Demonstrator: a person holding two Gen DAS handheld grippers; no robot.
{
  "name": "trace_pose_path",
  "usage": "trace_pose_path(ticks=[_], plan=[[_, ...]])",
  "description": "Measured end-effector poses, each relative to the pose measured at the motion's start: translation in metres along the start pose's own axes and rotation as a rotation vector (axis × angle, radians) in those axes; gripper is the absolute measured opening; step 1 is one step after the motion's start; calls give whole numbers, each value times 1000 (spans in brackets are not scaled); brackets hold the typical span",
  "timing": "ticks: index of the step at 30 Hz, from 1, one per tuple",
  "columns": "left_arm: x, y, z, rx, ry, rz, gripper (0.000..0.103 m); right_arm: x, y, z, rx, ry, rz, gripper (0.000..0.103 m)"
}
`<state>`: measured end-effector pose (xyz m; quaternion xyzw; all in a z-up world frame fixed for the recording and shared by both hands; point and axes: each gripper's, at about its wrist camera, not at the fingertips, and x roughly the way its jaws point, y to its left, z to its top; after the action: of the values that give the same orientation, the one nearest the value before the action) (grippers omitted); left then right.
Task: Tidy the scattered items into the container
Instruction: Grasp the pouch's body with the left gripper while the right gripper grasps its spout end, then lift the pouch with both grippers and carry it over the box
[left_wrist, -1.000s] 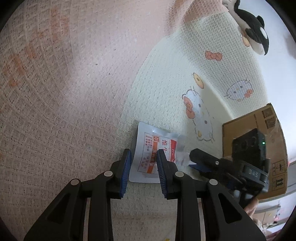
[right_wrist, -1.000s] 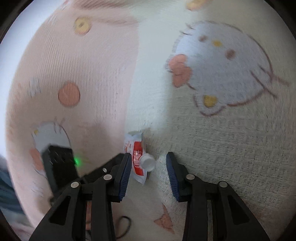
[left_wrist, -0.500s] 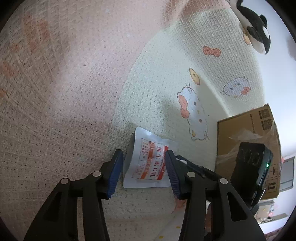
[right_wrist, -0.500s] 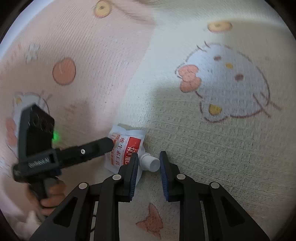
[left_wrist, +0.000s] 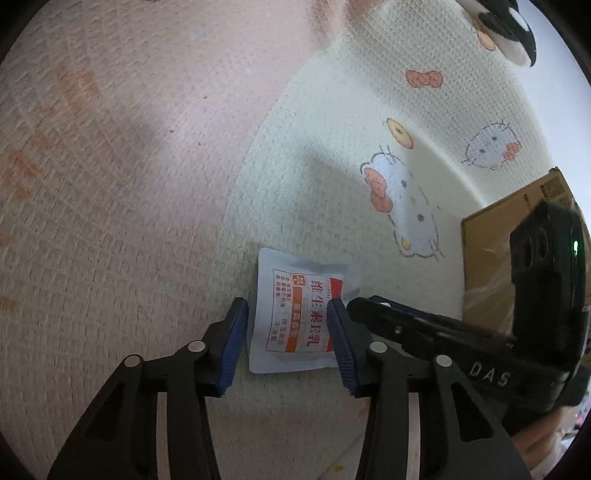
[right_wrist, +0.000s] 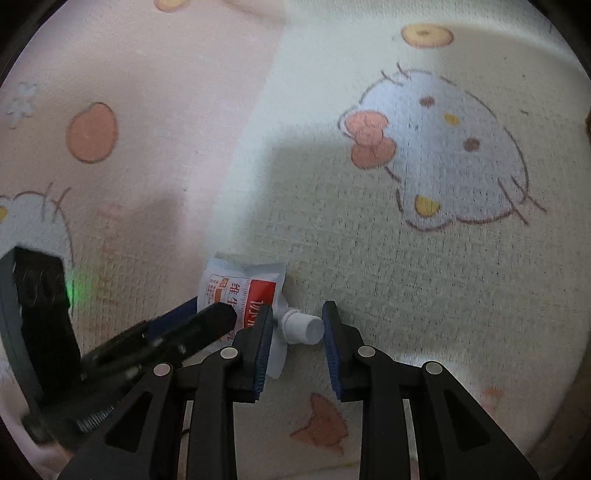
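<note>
Spouted cream pouch (left_wrist: 295, 317) lies flat on cartoon play mat (left_wrist: 332, 147), near cardboard box (left_wrist: 491, 251) at right. Left gripper (left_wrist: 286, 343) half-open, jaws just narrowing, straddling pouch body, not pinching. Right gripper (right_wrist: 297, 343) slightly parted around white cap (right_wrist: 304, 326), jaws just widening, likely steadying it for pickup.

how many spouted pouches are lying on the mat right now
1: the pouch lies flat on the mat, body between the left gripper's open jaws, white cap between the right gripper's. Others may lie outside both views.
</note>
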<state>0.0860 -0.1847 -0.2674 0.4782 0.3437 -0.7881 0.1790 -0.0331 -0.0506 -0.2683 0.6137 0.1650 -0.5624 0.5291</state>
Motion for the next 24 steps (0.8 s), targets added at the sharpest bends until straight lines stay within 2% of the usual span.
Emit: trace_pose_path(ticks=[7,10,16,20,24], plan=[[-7,-1,-2,-21,15,-18,41,6,8,12,69,193,-83,28],[-14,-6,-1,4,7,-17,41,6,8,14,95,253,-75,28],[-28,-20,5,55,11,-42,41,-12,21,17,29,264,-98,28],[-47,-33,12,97,-31,-39,41,-31,31,22,-6,244,-104,28],[-70,-50,24,142,-87,-50,41,-63,33,28,-43,189,-105,28]])
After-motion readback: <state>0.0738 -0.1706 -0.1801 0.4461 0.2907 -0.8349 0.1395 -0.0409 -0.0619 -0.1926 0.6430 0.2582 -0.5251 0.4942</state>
